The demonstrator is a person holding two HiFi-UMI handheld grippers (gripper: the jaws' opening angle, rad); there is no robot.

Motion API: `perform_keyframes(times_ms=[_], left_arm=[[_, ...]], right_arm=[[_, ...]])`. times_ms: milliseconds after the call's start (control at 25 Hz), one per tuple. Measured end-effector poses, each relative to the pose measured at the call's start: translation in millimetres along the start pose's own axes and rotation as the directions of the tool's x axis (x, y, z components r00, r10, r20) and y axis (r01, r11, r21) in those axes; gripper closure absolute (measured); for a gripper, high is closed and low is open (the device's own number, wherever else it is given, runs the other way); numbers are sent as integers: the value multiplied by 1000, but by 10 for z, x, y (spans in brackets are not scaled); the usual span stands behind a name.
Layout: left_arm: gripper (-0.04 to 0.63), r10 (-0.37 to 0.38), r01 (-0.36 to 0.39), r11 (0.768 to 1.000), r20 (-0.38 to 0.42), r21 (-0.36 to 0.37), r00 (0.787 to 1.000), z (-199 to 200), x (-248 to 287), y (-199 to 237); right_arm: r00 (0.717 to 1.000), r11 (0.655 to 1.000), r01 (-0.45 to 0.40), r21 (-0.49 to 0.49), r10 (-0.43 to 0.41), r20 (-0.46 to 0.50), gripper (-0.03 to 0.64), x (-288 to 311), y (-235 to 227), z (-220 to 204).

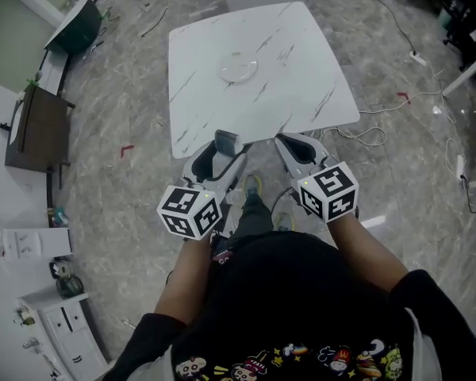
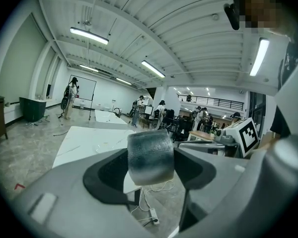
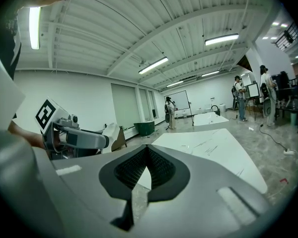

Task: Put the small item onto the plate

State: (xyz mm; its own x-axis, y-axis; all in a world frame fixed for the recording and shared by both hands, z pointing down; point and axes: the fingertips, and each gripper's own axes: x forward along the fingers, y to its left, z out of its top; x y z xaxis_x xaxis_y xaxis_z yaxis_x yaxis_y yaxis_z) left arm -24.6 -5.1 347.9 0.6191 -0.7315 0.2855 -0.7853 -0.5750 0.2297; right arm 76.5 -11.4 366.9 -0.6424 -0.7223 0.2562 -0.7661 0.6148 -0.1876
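At the near edge of the white, grey-veined bench [image 1: 301,78] the person holds both grippers side by side, low over the grey marbled floor [image 1: 127,101] and pointing towards the bench. The left gripper [image 1: 224,145] has its fingers closed on the small item [image 2: 150,156], a short grey barrel-shaped piece with a darker smudged band, gripped on its two sides and standing clear above the dark pads in the left gripper view. The item is up off the bench, at its near edge. The plate [image 1: 238,70], white and round, lies well apart from it, towards the far middle of the bench, with nothing on it that can be made out. The right gripper [image 1: 289,143] is just beside the left one, not touching it; in the right gripper view its ribbed black fingers [image 3: 161,168] meet at their tips, with only a thin slit lower down and nothing between them. Each gripper carries its marker cube [image 1: 190,210] at the rear, close to the person's forearms. A white cable [image 1: 365,137] lies looped on the floor beside the bench's right corner. Both gripper views show a long hall with strip lights on the ceiling and several people [image 2: 139,110] standing far back, too small to tell more.
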Motion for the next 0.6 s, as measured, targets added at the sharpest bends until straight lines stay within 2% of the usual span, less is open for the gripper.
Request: perform_keyframes(times_ms=[360, 600], left_arm=[[295, 3, -3, 1000, -23, 21, 1000, 150, 400, 538], [295, 5, -3, 999, -51, 32, 999, 222, 743, 1064]], right_arm=[[999, 1000, 18, 18, -17, -33, 600, 545, -218, 82], [998, 998, 46, 31, -44, -50, 600, 1005, -388, 198]])
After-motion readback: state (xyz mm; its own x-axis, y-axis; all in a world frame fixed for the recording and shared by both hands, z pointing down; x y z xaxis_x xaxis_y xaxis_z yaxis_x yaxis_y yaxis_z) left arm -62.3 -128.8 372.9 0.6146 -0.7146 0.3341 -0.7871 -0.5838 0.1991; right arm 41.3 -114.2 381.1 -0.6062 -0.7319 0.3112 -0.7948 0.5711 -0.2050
